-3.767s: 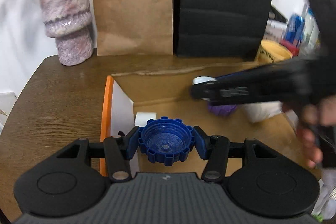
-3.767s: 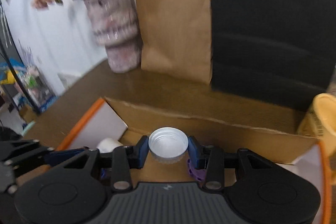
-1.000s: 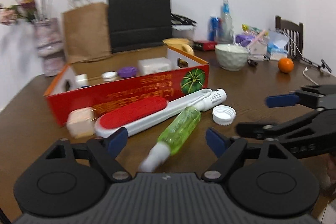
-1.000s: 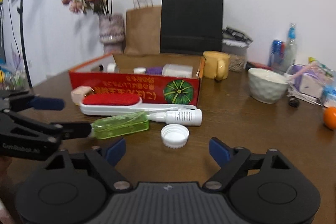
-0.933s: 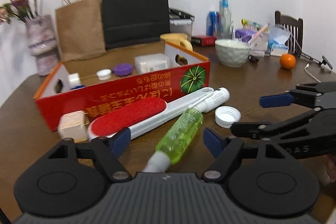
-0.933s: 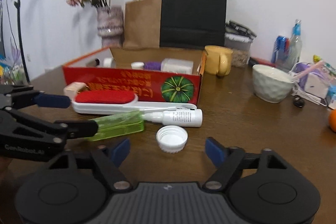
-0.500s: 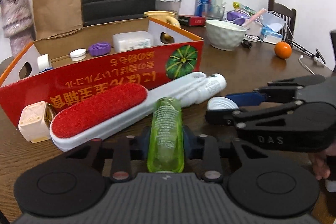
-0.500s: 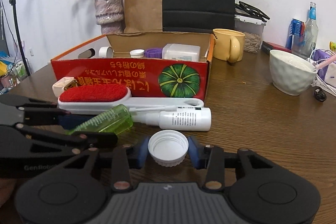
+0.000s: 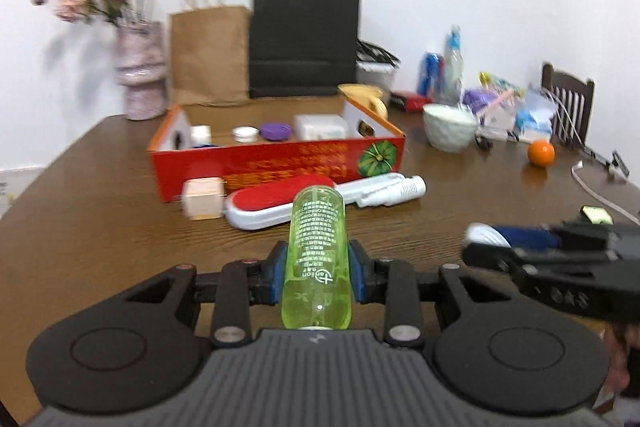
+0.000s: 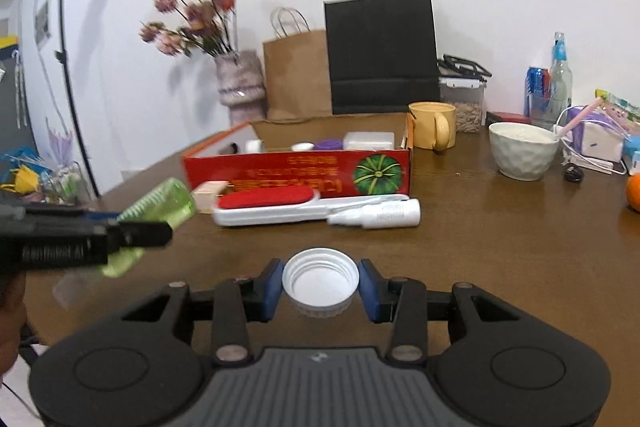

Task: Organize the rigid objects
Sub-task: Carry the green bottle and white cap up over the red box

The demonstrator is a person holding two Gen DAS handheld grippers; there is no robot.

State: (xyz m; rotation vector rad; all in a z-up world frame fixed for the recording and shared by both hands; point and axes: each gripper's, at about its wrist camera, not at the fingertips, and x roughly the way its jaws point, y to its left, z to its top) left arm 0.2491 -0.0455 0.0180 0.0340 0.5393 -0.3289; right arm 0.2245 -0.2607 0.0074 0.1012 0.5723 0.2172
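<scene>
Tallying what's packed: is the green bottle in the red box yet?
Out. The left gripper holds the green bottle above the table, short of the red box.

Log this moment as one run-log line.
left gripper: shut on green bottle | right gripper: shut on white cap | both lifted

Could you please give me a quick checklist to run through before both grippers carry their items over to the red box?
1. Left gripper shut on the green bottle: ok.
2. Right gripper shut on the white cap: ok.
3. Both items lifted off the table: bottle ok, cap cannot tell.
4. Free floor space inside the red box: cannot tell, its front wall hides most of the floor.
5. Path to the box: not ok low down, since the lint brush and white tube lie in front of it.
</scene>
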